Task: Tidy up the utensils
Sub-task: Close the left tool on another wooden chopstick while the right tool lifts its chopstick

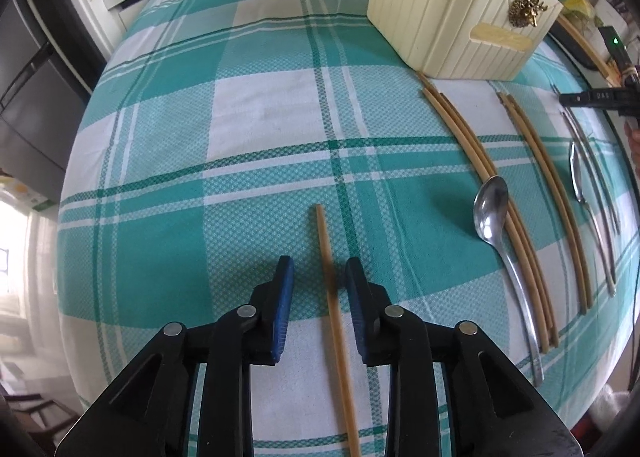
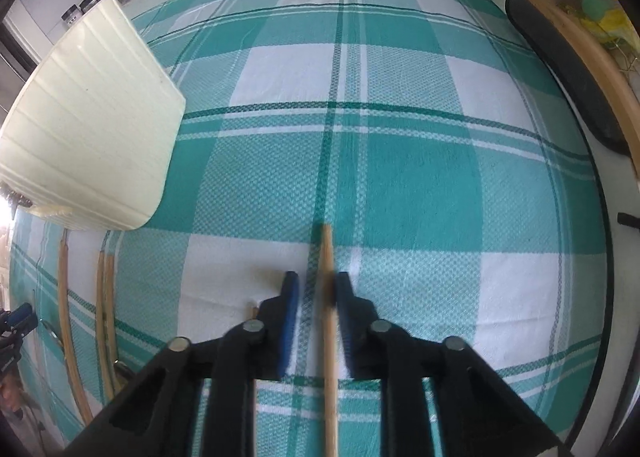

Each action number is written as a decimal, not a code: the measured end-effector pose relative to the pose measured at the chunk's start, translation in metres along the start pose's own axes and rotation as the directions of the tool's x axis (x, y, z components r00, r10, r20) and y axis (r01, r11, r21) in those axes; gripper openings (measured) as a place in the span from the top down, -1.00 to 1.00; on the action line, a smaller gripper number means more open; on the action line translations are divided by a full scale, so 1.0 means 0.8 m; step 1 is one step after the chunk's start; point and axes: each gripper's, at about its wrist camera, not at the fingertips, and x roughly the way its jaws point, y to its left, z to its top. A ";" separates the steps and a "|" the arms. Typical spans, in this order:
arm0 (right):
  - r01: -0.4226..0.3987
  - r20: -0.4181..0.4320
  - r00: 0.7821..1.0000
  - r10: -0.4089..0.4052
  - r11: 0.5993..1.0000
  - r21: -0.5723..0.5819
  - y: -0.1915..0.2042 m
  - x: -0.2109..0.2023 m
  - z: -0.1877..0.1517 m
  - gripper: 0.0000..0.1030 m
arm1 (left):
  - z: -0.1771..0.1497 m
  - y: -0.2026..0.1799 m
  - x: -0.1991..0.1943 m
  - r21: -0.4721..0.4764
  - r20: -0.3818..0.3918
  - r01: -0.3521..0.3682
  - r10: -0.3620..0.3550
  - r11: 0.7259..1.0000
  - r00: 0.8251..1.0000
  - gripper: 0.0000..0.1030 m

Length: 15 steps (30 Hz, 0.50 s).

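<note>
Nearest the lens in the left wrist view, the left gripper [image 1: 319, 277] stands with jaws apart around a single chopstick [image 1: 326, 257], which passes between the pads with a gap on both sides. In the right wrist view, the right gripper [image 2: 316, 293] carries another chopstick [image 2: 328, 257], pinched against its right-hand pad, likely for moving. Paired chopsticks [image 1: 480, 161] and a spoon [image 1: 491, 209] lie in rows at right, apparently already sorted. The cream holder [image 1: 452, 17] stands upper right on the checked tablecloth [image 1: 240, 137].
</note>
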 end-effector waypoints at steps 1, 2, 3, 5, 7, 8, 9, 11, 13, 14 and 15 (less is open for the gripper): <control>-0.014 0.006 1.000 0.014 1.000 0.015 -0.003 0.001 0.004 0.88 | 0.003 -0.002 0.001 0.000 0.000 0.008 -0.008 1.000 1.000 0.89; -0.023 0.015 1.000 0.022 0.999 0.028 -0.006 0.002 0.007 0.88 | 0.005 -0.003 0.002 -0.003 0.001 0.013 -0.013 1.000 1.000 0.90; -0.033 0.028 0.999 0.031 0.999 0.039 -0.009 0.001 0.008 0.88 | 0.007 -0.003 0.002 -0.008 0.005 0.010 -0.009 1.000 1.000 0.92; -0.066 0.072 0.996 0.062 0.996 0.055 -0.013 -0.011 0.005 0.88 | 0.010 0.000 -0.004 -0.035 0.021 0.008 -0.007 0.999 1.000 0.93; -0.108 0.127 0.987 0.100 0.993 0.053 -0.028 -0.038 -0.002 0.88 | 0.008 0.003 -0.024 -0.060 0.067 0.034 -0.030 0.998 0.997 0.93; -0.125 0.160 0.980 0.116 0.991 0.043 -0.020 -0.058 -0.013 0.88 | 0.007 0.003 -0.040 -0.064 0.098 0.050 -0.043 0.997 0.994 0.93; -0.137 0.193 0.973 0.130 0.990 0.025 -0.017 -0.078 -0.022 0.88 | 0.006 0.002 -0.057 -0.061 0.132 0.066 -0.058 0.996 0.990 0.93; -0.153 0.252 0.956 0.153 0.988 -0.017 -0.007 -0.123 -0.046 0.88 | 0.004 -0.004 -0.097 -0.043 0.202 0.092 -0.082 0.995 0.976 0.93; -0.162 0.308 0.936 0.172 0.985 -0.057 -0.001 -0.170 -0.072 0.88 | 0.002 -0.010 -0.138 -0.017 0.272 0.112 -0.104 0.994 0.957 0.93; -0.165 0.331 0.926 0.181 0.983 -0.075 -0.001 -0.186 -0.081 0.88 | 0.002 -0.013 -0.158 -0.006 0.303 0.122 -0.114 0.993 0.946 0.93; -0.168 0.355 0.915 0.189 0.982 -0.089 -0.004 -0.206 -0.091 0.88 | 0.003 -0.015 -0.175 0.004 0.332 0.132 -0.126 0.991 0.935 0.93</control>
